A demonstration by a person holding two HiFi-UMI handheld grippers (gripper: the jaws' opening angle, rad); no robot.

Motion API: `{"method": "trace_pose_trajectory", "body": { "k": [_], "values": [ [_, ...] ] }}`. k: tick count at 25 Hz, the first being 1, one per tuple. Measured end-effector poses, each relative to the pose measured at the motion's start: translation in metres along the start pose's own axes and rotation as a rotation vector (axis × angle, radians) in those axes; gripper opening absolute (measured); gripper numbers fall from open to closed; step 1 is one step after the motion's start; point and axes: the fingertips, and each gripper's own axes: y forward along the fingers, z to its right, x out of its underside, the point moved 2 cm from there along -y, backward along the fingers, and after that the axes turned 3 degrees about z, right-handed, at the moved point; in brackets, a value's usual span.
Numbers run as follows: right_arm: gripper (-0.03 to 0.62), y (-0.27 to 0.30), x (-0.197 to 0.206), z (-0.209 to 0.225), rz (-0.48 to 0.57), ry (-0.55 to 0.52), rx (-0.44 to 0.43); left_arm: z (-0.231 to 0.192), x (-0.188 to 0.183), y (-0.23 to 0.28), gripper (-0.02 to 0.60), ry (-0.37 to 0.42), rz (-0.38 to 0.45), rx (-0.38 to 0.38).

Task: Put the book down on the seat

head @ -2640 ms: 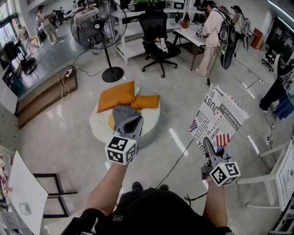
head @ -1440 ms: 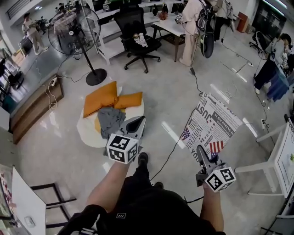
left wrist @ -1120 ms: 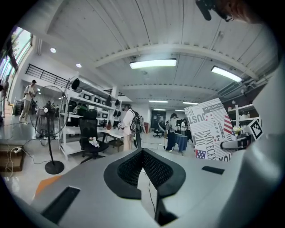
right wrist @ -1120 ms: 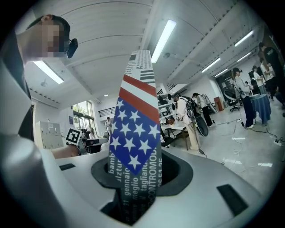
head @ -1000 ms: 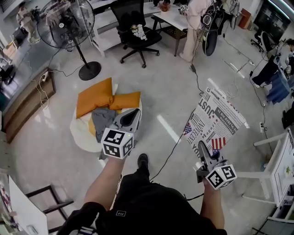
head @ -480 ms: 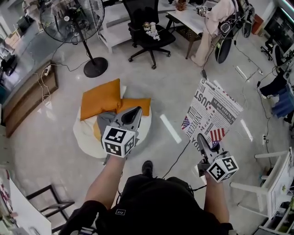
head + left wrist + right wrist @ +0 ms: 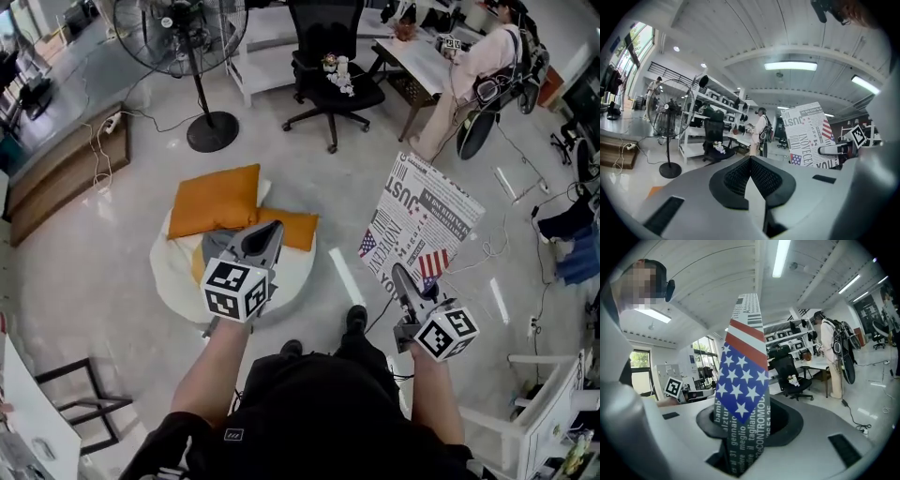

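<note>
My right gripper is shut on the lower edge of a book whose cover carries newspaper print and a small flag. The book stands upright and tilted away from me. In the right gripper view its spine rises from between the jaws. The seat is a low round white pouf on the floor at the left, with orange cushions and a grey cloth on it. My left gripper hovers over the seat's near side, shut and empty. The left gripper view shows the book off to the right.
A standing fan and a black office chair are beyond the seat. A person stands at a desk at the far right. A cable runs across the floor near my feet. A wooden platform lies at the left.
The view has swung as I walked, and the seat now lies closer below my left gripper. The book stays gripped the same way in my right gripper.
</note>
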Motion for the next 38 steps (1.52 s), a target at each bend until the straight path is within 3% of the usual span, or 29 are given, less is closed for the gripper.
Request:
{"method": "trace_pose_trajectory", "body": {
  "k": [6,10,15,21,25,31,38],
  "values": [
    [0.169,0.047,-0.003,0.035,-0.025,0.009,-0.127,-0.016,0.000,0.020,0.002,-0.040,0.002,-0.122],
    [0.169,0.087,-0.030,0.087,-0.069,0.004,-0.222,-0.022,-0.019,0.064,0.002,-0.058,-0.011,-0.231],
    [0.169,0.128,-0.055,0.161,-0.154,0.004,-0.365,0.010,-0.029,0.137,0.002,-0.068,-0.033,-0.327],
    [0.169,0.174,-0.053,0.203,-0.247,-0.019,-0.514,0.032,-0.022,0.167,0.002,-0.077,-0.042,-0.453],
    [0.169,0.195,-0.042,0.187,-0.301,0.007,-0.600,0.030,-0.016,0.143,0.002,-0.101,-0.038,-0.553],
    [0.169,0.215,-0.014,0.081,-0.398,-0.062,-0.730,0.002,0.006,0.045,0.002,-0.161,0.009,-0.686],
    [0.169,0.221,-0.001,0.053,-0.472,-0.083,-0.788,0.006,0.032,-0.001,0.002,-0.225,0.030,-0.807]
  ]
}}
